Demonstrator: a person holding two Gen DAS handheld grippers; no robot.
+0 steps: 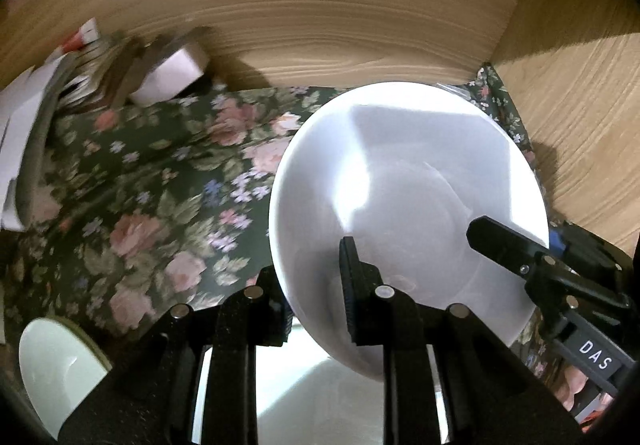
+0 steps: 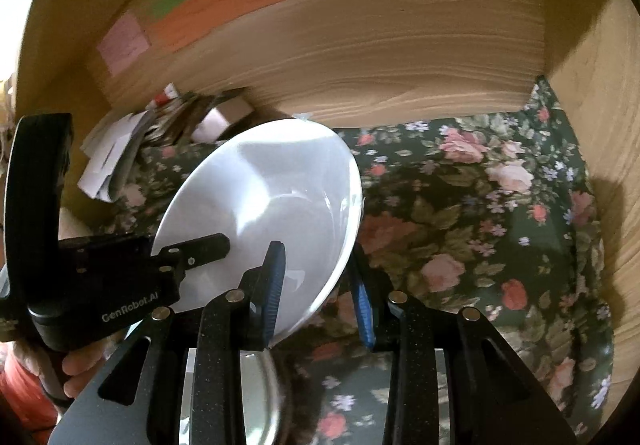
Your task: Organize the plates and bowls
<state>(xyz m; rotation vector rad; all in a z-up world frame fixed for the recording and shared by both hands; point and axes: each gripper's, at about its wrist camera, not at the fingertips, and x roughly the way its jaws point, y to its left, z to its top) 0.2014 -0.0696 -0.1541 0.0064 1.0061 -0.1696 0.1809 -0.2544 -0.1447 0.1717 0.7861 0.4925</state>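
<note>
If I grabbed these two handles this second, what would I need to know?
Left gripper: fingers astride the near rim of the white ceramic plate.
Right gripper: blue-padded fingers astride the same plate's opposite rim.
The plate is tilted above the floral-lined wooden shelf; whether it is fully clamped is unclear.
A pale green bowl sits at lower left.
Left: set the plate down, then handle the bowl.

The pile of papers (image 1: 48, 93) at the back is smeared by blur, so nothing on it can be read. A small white bowl (image 1: 56, 361) is cut off by the bottom left edge of the left view. The near side of the big white bowl (image 1: 400, 181) is hidden behind the left gripper (image 1: 316, 293). In the right view, a hand (image 2: 80, 369) is mostly covered. The pink note (image 2: 124, 43) is too blurry to read.
</note>
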